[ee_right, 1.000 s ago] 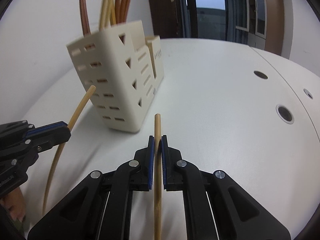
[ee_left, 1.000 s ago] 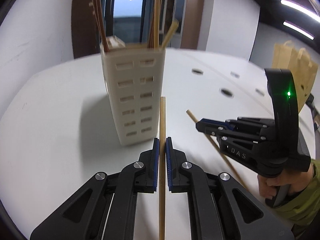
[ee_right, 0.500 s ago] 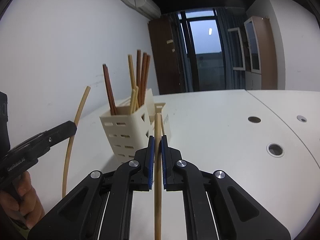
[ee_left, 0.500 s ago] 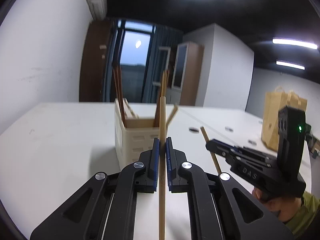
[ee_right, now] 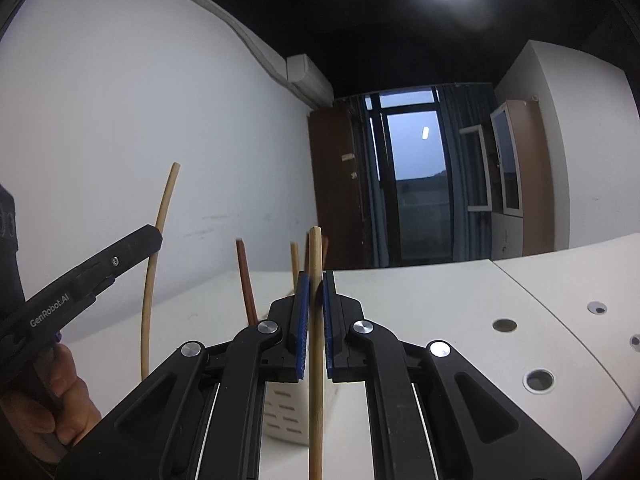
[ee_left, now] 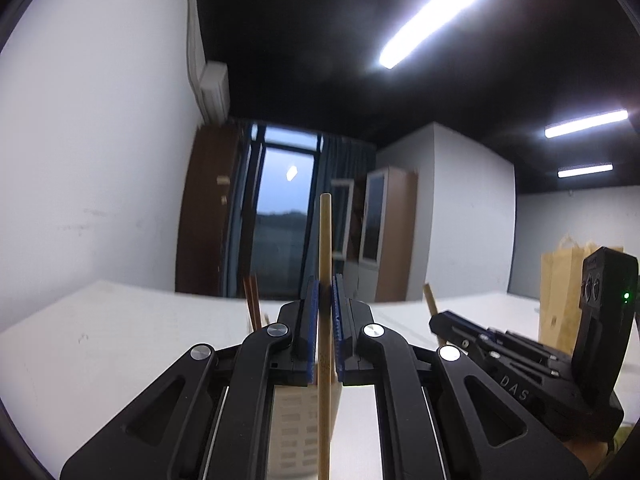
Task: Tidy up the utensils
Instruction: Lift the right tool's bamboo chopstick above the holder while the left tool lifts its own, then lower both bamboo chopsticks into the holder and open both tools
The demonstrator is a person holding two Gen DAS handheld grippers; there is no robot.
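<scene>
Both grippers raised over the white table, each clenched on a pale chopstick.

The white slotted holder [ee_right: 286, 414] is mostly hidden behind the black fingers in both views; only a strip of its wall shows, with brown sticks [ee_right: 246, 280] poking above it. The left gripper [ee_left: 325, 334] pinches its chopstick [ee_left: 325, 256] upright, the lower end cut off by the frame. The right gripper [ee_right: 315, 330] grips its chopstick [ee_right: 315, 304] likewise. Only the left view shows the paper bag [ee_left: 560, 292] by the table's [ee_left: 120, 328] far right edge; only the right view shows the round holes [ee_right: 538, 380] in the tabletop.
</scene>
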